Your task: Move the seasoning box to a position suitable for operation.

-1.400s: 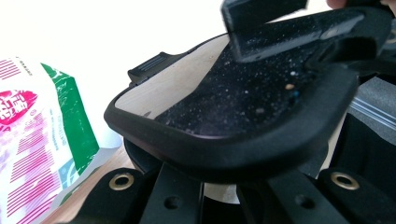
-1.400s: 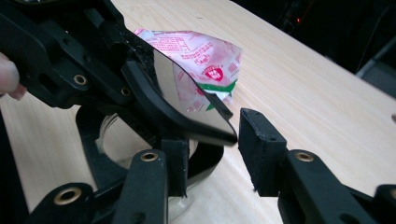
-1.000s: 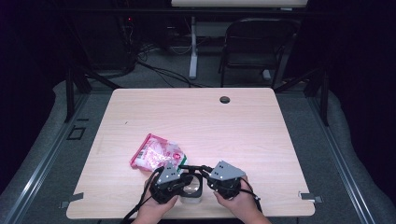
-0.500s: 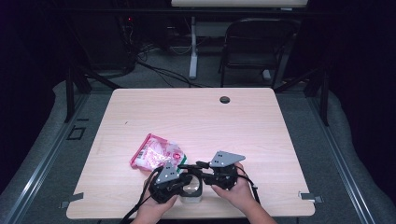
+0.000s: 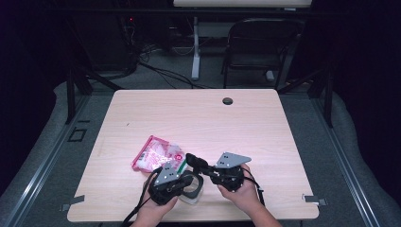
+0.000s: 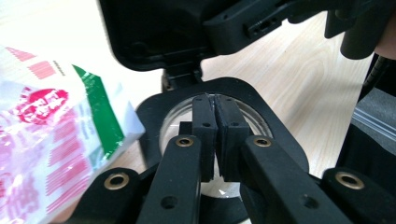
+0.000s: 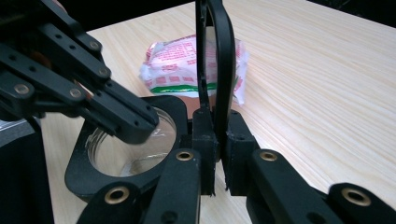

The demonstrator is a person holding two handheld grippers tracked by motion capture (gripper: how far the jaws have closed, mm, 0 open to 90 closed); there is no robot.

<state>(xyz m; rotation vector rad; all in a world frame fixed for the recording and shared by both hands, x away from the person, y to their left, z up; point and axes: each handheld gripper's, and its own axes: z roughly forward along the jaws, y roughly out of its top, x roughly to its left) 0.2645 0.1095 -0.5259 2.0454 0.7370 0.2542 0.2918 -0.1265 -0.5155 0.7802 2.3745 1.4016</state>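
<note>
Black-rimmed jar (image 5: 193, 187) is sitting near the table's (image 5: 265, 127) front edge beside the packet (image 5: 158, 156); we are pinching its rim in the left gripper (image 6: 215, 137), while the right gripper (image 7: 215, 140), having just closed, is clamping what looks like its raised lid (image 7: 215, 56).

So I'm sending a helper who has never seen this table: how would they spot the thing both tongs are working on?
Start at the wooden table and look to its near edge, where the two hands meet. Beside the pink and white packet sits a clear container with a black rim. Unlike the soft printed packet, it is rigid and see-through, with a black lid hinged up from it.
</note>
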